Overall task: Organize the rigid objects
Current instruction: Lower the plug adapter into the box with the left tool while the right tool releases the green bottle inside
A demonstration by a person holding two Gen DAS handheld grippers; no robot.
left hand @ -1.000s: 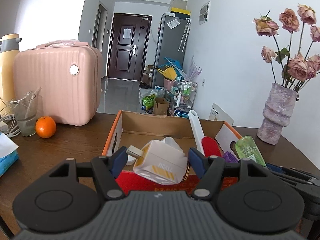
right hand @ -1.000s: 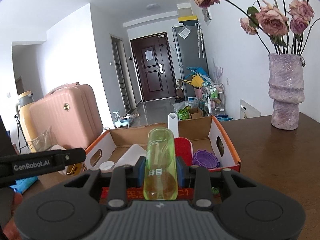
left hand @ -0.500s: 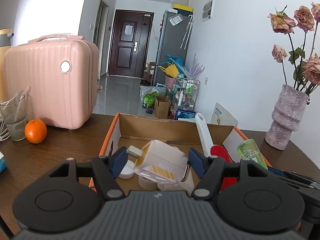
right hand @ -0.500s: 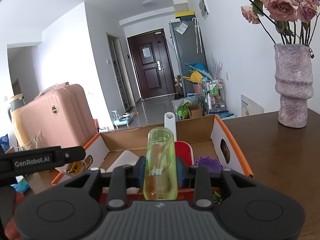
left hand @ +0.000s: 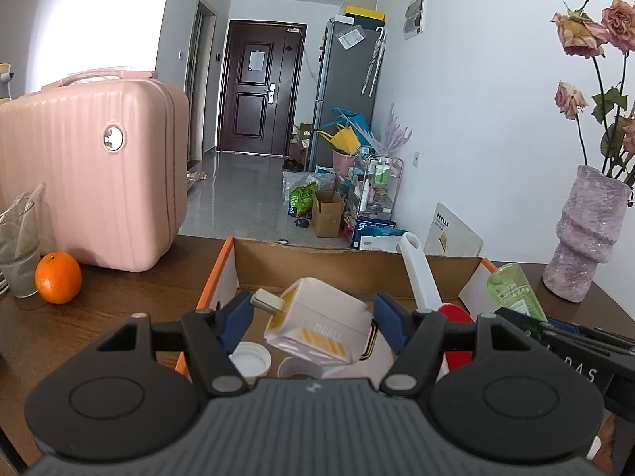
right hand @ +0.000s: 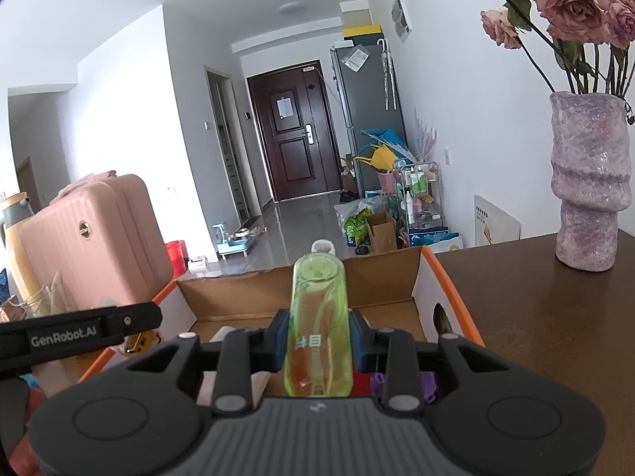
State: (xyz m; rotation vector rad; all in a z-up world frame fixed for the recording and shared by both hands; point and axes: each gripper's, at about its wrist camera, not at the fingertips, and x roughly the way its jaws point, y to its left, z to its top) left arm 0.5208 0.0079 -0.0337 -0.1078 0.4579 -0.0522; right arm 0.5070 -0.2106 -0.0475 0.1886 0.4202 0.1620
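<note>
My left gripper (left hand: 313,317) is shut on a white plug adapter (left hand: 317,327) with yellow stripes, held tilted over the open cardboard box (left hand: 357,265). In the box below it lie a white cap (left hand: 249,361), a white-handled red brush (left hand: 420,273) and other small items. My right gripper (right hand: 319,337) is shut on a clear green bottle (right hand: 319,329) that points forward over the same box (right hand: 301,293). The green bottle (left hand: 514,289) and part of the right gripper also show at the right of the left wrist view. Purple items (right hand: 430,384) lie under the right gripper.
A pink suitcase (left hand: 95,170), an orange (left hand: 58,277) and a glass (left hand: 18,246) stand on the brown table (left hand: 119,297) left of the box. A purple vase (right hand: 589,182) of dried roses stands at the right. Behind the table, the floor is cluttered.
Both grippers have moved forward with their loads, from the box's near edge to above its inside. The box, suitcase and vase look closer. Neither grip has changed.
</note>
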